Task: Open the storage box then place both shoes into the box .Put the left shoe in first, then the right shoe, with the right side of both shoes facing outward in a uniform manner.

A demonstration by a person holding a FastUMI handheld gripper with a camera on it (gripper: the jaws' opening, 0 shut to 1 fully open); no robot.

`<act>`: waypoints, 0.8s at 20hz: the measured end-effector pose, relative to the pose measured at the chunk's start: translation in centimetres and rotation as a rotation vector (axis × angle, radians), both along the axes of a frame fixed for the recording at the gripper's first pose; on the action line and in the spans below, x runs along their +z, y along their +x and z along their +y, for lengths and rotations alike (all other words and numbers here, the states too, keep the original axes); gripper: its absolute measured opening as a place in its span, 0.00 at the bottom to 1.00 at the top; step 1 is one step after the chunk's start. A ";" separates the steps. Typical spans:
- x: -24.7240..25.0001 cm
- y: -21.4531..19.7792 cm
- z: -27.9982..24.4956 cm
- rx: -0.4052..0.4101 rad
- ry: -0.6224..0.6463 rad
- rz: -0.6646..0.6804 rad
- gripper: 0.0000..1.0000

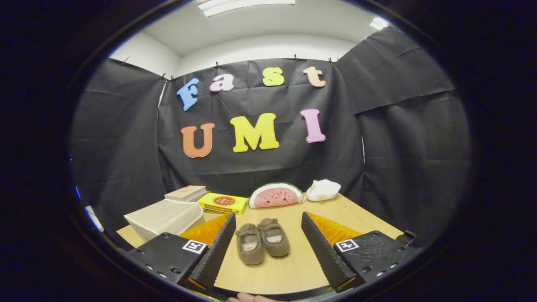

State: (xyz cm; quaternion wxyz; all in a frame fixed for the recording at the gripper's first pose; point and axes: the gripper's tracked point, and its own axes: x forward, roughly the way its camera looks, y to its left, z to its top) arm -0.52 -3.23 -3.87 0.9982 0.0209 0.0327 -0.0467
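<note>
Shoes [262, 241] are sitting mid-table between my gripper's [268, 247] wide-spread fingers; I'm seeing bare wooden table [361, 214] toward its right edge.

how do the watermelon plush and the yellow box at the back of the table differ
The watermelon plush is a rounded pink half-slice with a green rim, standing upright; the yellow box is flat, rectangular and lies on its face. The plush sits beyond the shoes, the box further left beside the books. Both rest on the table, beyond the open fingers.
</note>
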 end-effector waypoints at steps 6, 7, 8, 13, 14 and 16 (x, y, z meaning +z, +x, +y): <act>-1.5 1.4 -1.0 -0.017 0.002 0.027 0.95; -1.8 1.7 -1.1 -0.019 -0.004 0.035 0.95; -2.2 2.0 -1.0 -0.017 -0.009 0.043 0.95; -3.3 4.3 0.3 0.025 0.010 0.071 0.95; -3.5 5.1 1.1 0.050 0.017 0.078 0.95; -3.7 6.8 2.9 0.111 0.038 0.088 0.95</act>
